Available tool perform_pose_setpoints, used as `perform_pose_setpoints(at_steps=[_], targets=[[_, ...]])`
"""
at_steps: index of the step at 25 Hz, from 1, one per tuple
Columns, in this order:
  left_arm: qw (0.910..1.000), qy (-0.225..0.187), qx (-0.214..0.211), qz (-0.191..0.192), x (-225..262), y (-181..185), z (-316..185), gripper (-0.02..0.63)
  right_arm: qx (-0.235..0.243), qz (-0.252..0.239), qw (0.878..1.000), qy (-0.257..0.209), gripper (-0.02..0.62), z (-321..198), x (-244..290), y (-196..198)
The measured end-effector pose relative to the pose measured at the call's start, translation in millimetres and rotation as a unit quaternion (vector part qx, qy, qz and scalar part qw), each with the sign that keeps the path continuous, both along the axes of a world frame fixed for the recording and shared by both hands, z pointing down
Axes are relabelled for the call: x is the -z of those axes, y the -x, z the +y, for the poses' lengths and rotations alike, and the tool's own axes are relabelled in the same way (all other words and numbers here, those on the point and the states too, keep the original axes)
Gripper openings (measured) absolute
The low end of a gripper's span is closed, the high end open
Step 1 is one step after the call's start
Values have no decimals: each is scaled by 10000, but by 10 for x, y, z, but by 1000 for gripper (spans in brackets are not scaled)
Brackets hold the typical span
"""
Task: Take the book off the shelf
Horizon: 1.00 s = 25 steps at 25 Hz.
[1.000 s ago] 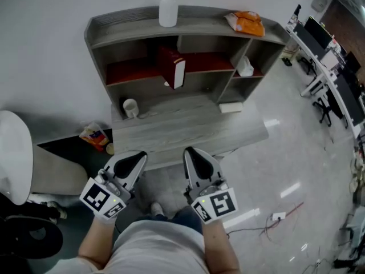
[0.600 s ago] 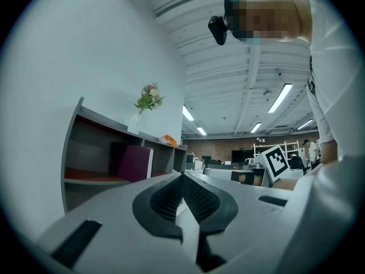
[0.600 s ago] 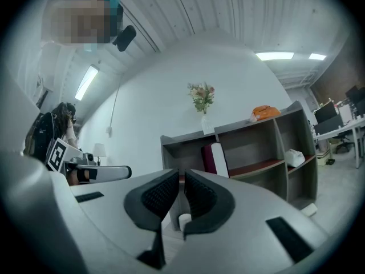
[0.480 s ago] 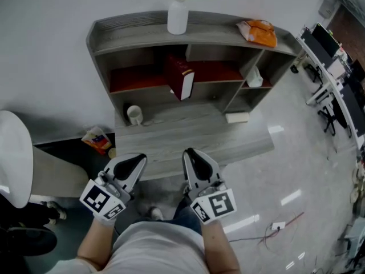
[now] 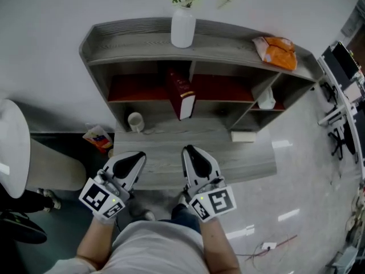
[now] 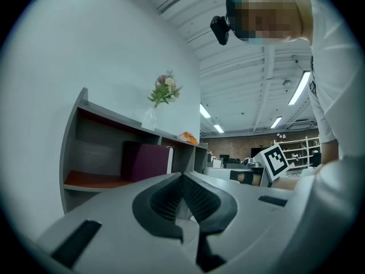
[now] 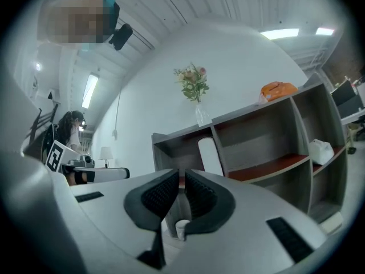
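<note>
Shelf (image 5: 142, 39) sits nearer and more centred than a second ago, so the approach appears under way. Book (image 5: 181, 93) stands upright on the shelf's red board. Left gripper (image 5: 136, 158) and right gripper (image 5: 193, 154), jaws together and empty, are well short of the shelf.

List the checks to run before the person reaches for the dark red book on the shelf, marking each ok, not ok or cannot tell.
1. Dark red hardback book in view, standing on the red shelf board: ok.
2. Left tool empty, jaws together: ok.
3. Right tool empty, jaws together: ok.
4. A tool opened ready to take the book: not ok, both are shut.
5. Small white cup apart from the book, to its left: ok.
6. White vase of flowers steady on the grey top board above the book: cannot tell.
</note>
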<state>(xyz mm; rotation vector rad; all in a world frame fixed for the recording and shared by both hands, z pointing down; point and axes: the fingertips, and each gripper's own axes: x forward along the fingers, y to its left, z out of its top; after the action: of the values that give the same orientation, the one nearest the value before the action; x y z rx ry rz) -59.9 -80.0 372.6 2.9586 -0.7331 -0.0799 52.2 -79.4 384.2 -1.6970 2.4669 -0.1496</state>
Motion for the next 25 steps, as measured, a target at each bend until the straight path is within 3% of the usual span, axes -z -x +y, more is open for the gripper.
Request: perform_pose_setpoints(at_steps=[18,20,25], targets=[[9904,116,1371,-134,-9,-472,-476,15,807,-99,9967,-87,34,-779,100,-680],[9892,145,1445,-179,-40,-465,-481,15,829,-97,9965,-50,68,-839,80,-691],[9876,212,1545,-177,-63,-347,-544,15,762,-53,9970,78,226,-970,53,-623]])
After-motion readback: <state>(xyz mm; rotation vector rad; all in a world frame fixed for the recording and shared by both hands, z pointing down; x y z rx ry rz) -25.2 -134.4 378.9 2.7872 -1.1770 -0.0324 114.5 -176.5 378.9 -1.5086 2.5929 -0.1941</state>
